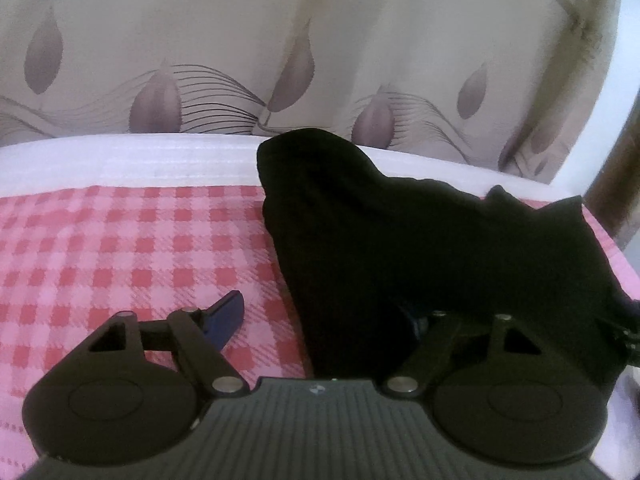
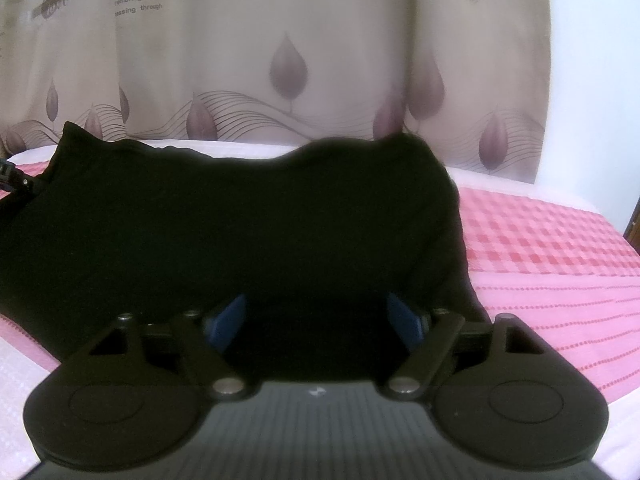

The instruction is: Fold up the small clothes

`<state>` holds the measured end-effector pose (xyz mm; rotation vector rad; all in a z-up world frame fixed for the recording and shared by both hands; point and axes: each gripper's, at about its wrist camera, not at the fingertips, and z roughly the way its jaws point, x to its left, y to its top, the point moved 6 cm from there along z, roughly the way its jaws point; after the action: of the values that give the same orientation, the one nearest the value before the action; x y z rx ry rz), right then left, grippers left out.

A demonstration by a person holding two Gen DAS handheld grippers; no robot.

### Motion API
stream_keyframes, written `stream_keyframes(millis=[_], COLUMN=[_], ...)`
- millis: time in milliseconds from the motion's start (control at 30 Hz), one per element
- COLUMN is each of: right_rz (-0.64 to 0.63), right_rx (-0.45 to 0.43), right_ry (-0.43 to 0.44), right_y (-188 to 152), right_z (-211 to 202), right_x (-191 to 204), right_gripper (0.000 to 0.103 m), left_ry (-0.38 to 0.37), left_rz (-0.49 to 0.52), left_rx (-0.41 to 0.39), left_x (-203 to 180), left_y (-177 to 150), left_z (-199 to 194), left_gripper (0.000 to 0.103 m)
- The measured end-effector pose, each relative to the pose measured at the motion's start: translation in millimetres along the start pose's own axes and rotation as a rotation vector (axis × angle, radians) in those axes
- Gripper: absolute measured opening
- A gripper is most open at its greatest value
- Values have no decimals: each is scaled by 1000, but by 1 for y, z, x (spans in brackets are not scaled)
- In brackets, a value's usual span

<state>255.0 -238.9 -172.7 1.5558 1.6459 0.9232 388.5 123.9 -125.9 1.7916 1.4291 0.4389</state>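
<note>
In the left wrist view, the left gripper (image 1: 320, 320) stands released at lower centre, one blue pad bare over the pink checked cloth (image 1: 120, 248) and the other hidden under the black garment (image 1: 400, 240), which fills the right half while the left half lies open up to the white edge (image 1: 120, 160). In the right wrist view, the right gripper (image 2: 320, 320) stands released with both blue pads apart, the black garment (image 2: 240, 220) between them and spreading across centre and left, and open pink cloth (image 2: 540, 248) at right before the curtain (image 2: 288, 60).

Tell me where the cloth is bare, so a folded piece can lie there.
Left of the black garment, the checked cloth is bare up to the white strip. Right of the garment, the pink cloth is also bare. The middle is crowded.
</note>
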Motion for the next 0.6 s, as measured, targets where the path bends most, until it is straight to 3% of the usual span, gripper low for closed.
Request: stream_keyframes(millis=[233, 300, 333, 400, 600], right_rz=[-1, -1, -1, -1, 2], right_rx=[-2, -3, -3, -3, -6], right_ry=[-4, -4, -4, -4, 2], right_y=[0, 0, 0, 0, 0], right_z=[0, 0, 0, 0, 0], right_x=[0, 0, 0, 0, 1], right_gripper=[80, 80, 80, 81, 85], left_ry=[-119, -167, -180, -194, -211], left_rz=[7, -38, -60, -85, -102], left_rx=[43, 56, 60, 66, 57], left_x=[-12, -12, -12, -12, -9], left_y=[4, 6, 7, 6, 2], left_z=[6, 10, 11, 14, 11], left_gripper=[74, 57, 53, 33, 28])
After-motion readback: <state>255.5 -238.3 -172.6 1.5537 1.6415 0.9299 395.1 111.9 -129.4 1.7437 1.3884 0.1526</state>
